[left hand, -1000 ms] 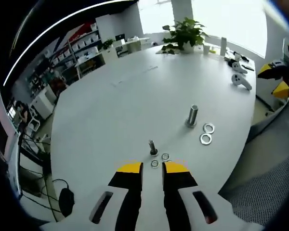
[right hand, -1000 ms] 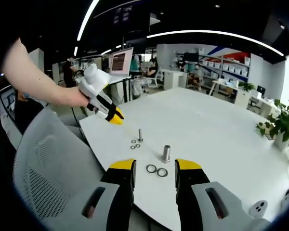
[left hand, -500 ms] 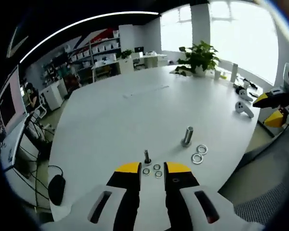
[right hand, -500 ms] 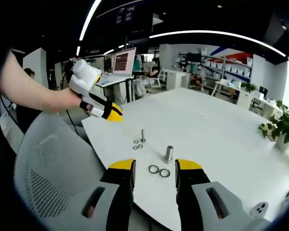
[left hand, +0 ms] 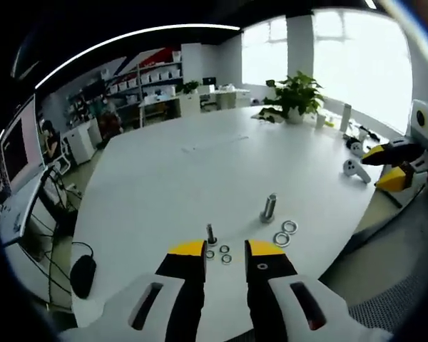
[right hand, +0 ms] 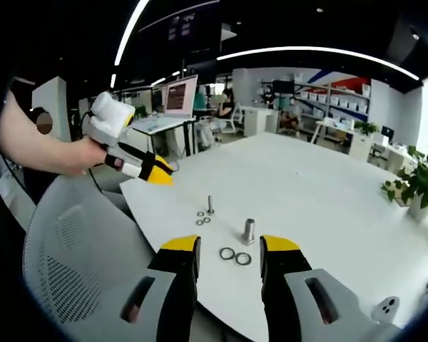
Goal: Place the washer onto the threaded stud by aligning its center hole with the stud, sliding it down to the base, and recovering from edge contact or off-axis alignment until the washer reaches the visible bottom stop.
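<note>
No washer has been fitted yet. Two small washers (left hand: 217,252) lie on the counter (left hand: 164,171) beside the thin stud (left hand: 210,234). The left tool (left hand: 225,249) and right tool (right hand: 226,246) are open and empty.

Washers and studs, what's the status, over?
Left gripper and right gripper open, empty. Washers flat on table, none on studs. Nothing in the way.

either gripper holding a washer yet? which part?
Nothing held. Left gripper and right gripper are both open and empty; the washers lie on the table.
</note>
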Available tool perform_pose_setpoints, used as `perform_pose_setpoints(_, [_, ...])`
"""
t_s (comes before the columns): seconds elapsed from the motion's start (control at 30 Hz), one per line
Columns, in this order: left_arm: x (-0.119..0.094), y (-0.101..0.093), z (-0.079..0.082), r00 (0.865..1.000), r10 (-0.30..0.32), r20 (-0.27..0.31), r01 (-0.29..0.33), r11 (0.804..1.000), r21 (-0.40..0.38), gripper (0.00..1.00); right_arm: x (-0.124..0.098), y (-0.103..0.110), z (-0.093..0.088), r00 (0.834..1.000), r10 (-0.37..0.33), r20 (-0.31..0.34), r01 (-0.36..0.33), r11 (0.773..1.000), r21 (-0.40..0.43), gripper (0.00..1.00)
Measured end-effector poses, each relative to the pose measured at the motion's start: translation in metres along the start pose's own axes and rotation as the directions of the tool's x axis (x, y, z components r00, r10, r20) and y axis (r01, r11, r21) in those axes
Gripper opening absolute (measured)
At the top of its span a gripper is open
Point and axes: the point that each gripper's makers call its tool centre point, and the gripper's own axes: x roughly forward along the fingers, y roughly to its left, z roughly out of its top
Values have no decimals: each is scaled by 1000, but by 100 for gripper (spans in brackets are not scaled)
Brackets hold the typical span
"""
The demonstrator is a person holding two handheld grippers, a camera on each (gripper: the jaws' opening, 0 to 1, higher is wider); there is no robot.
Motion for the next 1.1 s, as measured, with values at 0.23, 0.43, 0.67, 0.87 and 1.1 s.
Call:
perform_pose_setpoints(0.23, [-25, 0, 8, 998, -3, 56, 4, 1000, -22, 21, -1, -1, 1, 1000, -2, 10, 2, 1000, 7, 36])
perform_pose_setpoints(0.43, [-39, -8, 15, 993, -17, 113, 18, 1000, -3, 22, -1, -1, 2, 1000, -2, 13, 2, 1000, 8, 36])
perform_pose_setpoints(0.67, [-38, -1, 15, 989, 7, 150, -7, 1000, -4, 21, 0, 1, 1, 1000, 2, 7, -2, 1000, -1, 36])
perform_pose_setpoints(0.87, [-38, 1, 13, 990, 23, 139, -21, 1000, -15, 21, 0, 2, 0, 1000, 1, 1, -1, 1000, -9, 36])
perform_pose_setpoints(1.1, [-33, 0, 9, 993, 12, 118, -11, 1000, -10, 21, 0, 0, 0, 1000, -8, 1, 8, 1000, -3, 36])
